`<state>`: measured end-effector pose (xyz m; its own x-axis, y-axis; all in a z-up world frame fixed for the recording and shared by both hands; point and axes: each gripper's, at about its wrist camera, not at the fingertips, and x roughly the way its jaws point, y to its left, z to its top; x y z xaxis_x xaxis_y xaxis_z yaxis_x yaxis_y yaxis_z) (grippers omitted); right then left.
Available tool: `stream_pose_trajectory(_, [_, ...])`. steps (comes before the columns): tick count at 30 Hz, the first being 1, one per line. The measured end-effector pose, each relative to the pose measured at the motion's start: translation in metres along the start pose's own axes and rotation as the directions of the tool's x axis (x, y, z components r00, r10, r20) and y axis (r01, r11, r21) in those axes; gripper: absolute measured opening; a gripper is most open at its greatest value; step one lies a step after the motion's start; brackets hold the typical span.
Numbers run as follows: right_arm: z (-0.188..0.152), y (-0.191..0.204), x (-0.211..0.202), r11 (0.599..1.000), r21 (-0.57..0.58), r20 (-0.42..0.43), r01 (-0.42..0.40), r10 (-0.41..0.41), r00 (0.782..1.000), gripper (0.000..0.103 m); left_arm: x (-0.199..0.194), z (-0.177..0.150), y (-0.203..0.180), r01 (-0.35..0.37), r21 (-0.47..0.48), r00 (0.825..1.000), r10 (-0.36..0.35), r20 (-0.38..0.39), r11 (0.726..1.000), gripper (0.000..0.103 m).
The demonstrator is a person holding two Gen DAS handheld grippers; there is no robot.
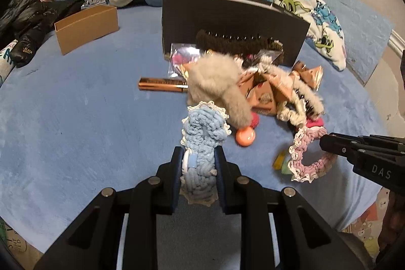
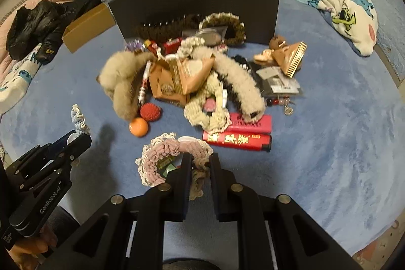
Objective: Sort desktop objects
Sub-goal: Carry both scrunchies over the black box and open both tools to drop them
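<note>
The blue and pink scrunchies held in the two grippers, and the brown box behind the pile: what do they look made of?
Blue scrunchie: chunky crocheted yarn, matte, with cream lace edging; looped stitches show. Pink scrunchie: the same kind of yarn, dusty pink, with a cream lace frill. Brown box: plain matte cardboard, going by its thin folded walls. Left gripper and right gripper are each shut on theirs.

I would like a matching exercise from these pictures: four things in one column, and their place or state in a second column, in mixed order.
Things:
1. blue scrunchie
2. pink scrunchie
3. orange ball
4. brown cardboard box

Places or states:
A. lies on the blue blanket, beside a red knitted ball
B. clamped in the left gripper
C. stands open, apart from the pile, near a black jacket
D. clamped in the right gripper

Pairs: 1-B, 2-D, 3-A, 4-C
</note>
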<state>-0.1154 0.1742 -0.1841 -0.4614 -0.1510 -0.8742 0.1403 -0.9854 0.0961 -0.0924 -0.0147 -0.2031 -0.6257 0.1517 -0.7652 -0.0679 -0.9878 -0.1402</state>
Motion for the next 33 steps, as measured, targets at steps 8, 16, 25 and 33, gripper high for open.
stream_pose_trajectory(8, [0.018,0.0,-0.021,1.0,-0.002,0.052,0.003,-0.003,0.999,0.014,-0.01,0.015,-0.003,0.021,-0.002,1.0,-0.021,0.017,1.0,0.024])
stream_pose_trajectory(16, [0.048,0.002,-0.035,1.0,0.001,0.116,0.004,-0.004,0.993,0.014,-0.013,0.047,-0.008,0.036,0.007,0.999,-0.036,0.034,0.999,0.024])
stream_pose_trajectory(25, [0.105,-0.002,-0.047,0.999,0.032,0.193,-0.001,-0.005,0.981,0.014,-0.007,0.122,-0.017,0.044,0.031,0.995,-0.046,0.088,0.999,0.024])
stream_pose_trajectory(33, [0.168,-0.013,-0.053,0.998,0.063,0.263,-0.009,-0.008,0.965,0.014,0.009,0.2,-0.02,0.025,0.061,0.991,-0.032,0.128,0.998,0.024])
